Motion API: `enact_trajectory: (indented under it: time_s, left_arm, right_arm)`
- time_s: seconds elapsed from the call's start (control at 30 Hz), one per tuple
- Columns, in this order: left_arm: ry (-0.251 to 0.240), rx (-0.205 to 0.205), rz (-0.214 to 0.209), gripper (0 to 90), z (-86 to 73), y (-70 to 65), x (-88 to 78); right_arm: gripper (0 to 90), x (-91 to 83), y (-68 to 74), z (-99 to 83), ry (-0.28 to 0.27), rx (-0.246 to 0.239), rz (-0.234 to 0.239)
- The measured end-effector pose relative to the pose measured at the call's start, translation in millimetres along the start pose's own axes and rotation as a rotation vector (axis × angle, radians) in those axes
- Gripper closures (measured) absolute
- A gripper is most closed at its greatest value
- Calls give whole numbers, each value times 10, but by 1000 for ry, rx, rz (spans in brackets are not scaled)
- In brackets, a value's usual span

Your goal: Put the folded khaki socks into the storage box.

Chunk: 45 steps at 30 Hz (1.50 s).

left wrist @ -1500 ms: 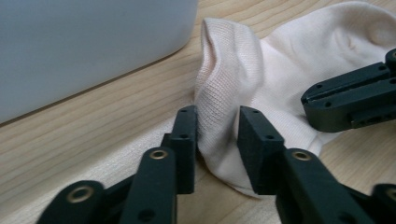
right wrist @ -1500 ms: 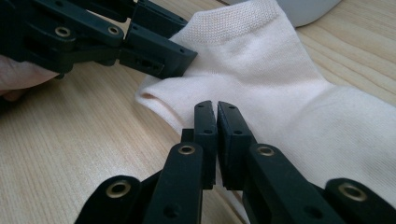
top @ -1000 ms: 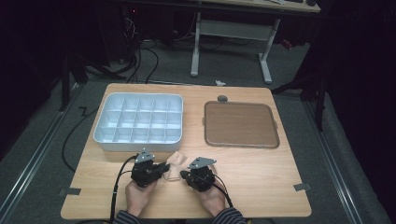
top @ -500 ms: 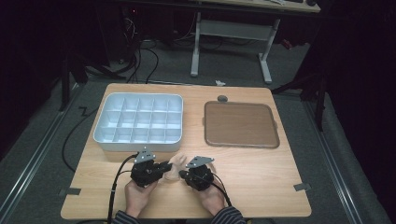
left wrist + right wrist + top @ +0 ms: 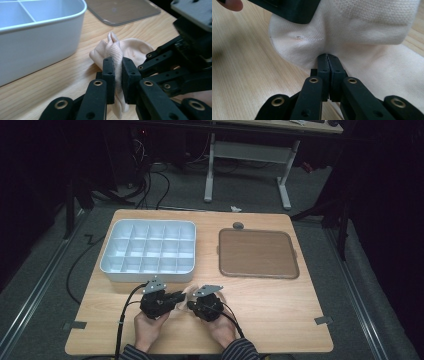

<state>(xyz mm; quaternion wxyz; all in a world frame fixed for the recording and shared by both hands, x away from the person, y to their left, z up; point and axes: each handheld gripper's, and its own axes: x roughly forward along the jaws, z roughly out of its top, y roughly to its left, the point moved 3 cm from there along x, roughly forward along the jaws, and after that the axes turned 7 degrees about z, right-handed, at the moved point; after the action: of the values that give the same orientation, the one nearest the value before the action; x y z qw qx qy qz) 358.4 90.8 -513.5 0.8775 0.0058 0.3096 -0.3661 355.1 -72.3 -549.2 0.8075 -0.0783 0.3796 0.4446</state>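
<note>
Cream sock (image 5: pixel 130 50) (fine mesh weave), black left gripper (image 5: pixel 118 75), black right gripper (image 5: pixel 328 71), white divided tray (image 5: pixel 148 251) far left, brown mat (image 5: pixel 257 253) far right, light wood-grain table (image 5: pixel 280 305).

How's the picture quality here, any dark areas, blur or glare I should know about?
High view: the table is lit, the room around it nearly black. Left gripper view: the sock is sharp, the brown tray behind is soft with a faint sheen. Right gripper view: the nearest jaw links blur, the sock's weave is crisp.

Left tongs (image 5: pixel 176 299) clamped, right tongs (image 5: pixel 194 304) clamped, tips nearly meeting
</note>
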Motion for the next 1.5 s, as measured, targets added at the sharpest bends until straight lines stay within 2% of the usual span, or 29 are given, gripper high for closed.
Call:
enact_trajectory:
  time_s: [0.1,0.13,0.17,0.3,0.43,0.6,0.7,0.9,1.07,1.2,1.33,1.5]
  left_arm:
    - [14,9,13,825,-13,-2,18]
    - [15,8,14,826,-14,-2,20]
    - [15,9,17,826,-13,1,17]
    - [14,-2,29,826,-9,9,8]
    - [14,-2,35,826,-10,3,7]
    - [12,-9,37,826,-5,-13,18]
    - [12,-7,36,826,-1,-21,18]
    - [16,-8,40,826,-1,-24,19]
    - [12,-9,41,825,3,-19,12]
    - [10,-7,37,825,9,-29,14]
    - [7,-2,33,825,24,-57,19]
    - [-3,6,24,824,57,-90,18]
  right_arm:
    - [811,-1,23,-5,-17,-21,-11]
    - [793,-15,39,-5,-14,-14,-19]
    - [789,-39,46,-3,-22,-30,-30]
    - [761,-258,58,3,-75,-20,-54]
    - [747,-489,-27,-59,-104,-8,-125]
    - [717,-743,-219,-217,-127,48,-215]
    - [686,-813,-297,-292,-131,71,-246]
    - [641,-837,-417,-376,-148,117,-293]
    - [650,-798,-498,-405,-133,153,-290]
    - [736,-742,-554,-439,-113,179,-268]
    - [839,-701,-551,-455,-99,174,-258]
    - [860,-670,-530,-455,-90,166,-247]
